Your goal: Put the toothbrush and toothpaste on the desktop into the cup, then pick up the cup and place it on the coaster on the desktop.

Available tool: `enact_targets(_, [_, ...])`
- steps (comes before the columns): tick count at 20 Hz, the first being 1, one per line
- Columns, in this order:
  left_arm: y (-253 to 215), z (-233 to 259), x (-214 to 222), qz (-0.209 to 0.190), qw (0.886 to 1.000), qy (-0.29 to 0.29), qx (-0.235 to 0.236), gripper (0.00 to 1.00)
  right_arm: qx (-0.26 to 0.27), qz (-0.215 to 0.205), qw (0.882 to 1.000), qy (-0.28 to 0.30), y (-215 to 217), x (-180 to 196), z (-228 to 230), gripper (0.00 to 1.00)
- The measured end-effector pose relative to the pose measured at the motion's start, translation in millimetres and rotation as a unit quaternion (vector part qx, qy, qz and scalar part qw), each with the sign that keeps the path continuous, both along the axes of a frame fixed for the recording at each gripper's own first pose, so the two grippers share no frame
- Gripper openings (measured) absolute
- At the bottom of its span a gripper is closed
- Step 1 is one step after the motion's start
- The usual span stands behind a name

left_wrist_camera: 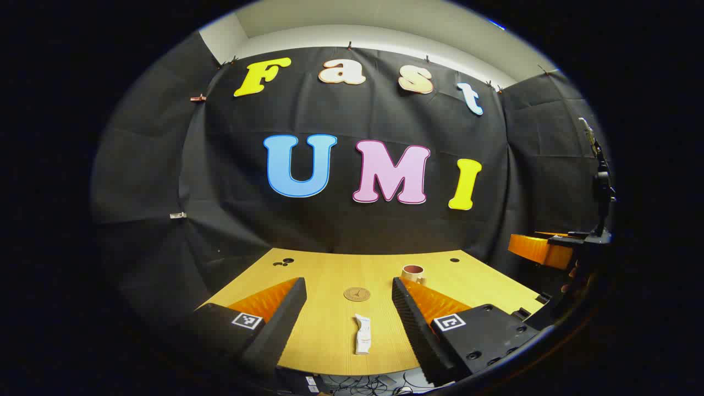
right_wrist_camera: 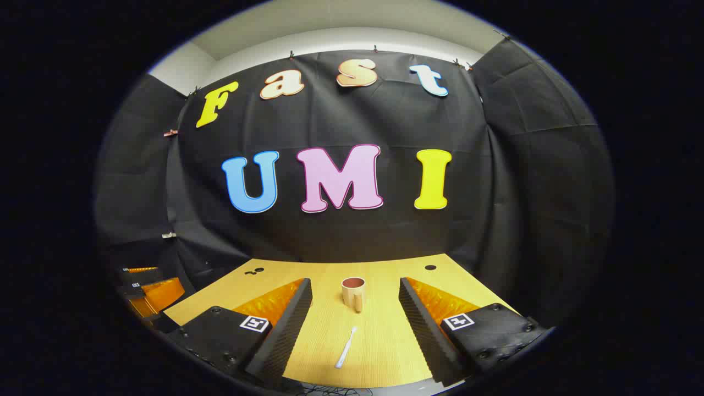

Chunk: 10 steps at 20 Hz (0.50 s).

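Left gripper [left_wrist_camera: 347,311] and right gripper [right_wrist_camera: 355,311] both spread, holding nothing. White toothpaste [left_wrist_camera: 362,334] tube lies flat just before the round coaster [left_wrist_camera: 357,294]. Tan cup [right_wrist_camera: 353,293] stands upright behind the slim white toothbrush [right_wrist_camera: 346,347] on the counter [right_wrist_camera: 385,341].

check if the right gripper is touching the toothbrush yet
Apart. The right gripper view shows the toothbrush lying flat on the desktop between the open fingers of the right gripper, bare wood on either side.

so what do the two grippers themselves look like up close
Both match. The left gripper and right gripper each have two long wedge-shaped fingers with ribbed, sawtooth inner faces, mounted on black blocks with visible screws. Each block carries a small square black-and-white marker.
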State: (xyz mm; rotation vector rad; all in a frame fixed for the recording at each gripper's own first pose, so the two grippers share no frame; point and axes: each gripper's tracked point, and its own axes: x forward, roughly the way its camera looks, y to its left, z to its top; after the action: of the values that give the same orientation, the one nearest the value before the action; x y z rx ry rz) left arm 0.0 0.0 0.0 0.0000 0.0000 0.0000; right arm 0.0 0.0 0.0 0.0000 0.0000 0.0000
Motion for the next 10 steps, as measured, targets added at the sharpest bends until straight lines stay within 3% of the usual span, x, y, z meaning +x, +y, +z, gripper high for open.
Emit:
enact_targets(3, [-8,0,18,0.001,1.0,0.005,-0.009,0.97,0.001,0.014,1.0,0.007,-2,14,-3,0.98])
enact_targets(10, [-23,-4,50,-0.004,1.0,0.017,0.005,0.97,0.017,0.004,1.0,0.022,-30,46,-12,0.98])
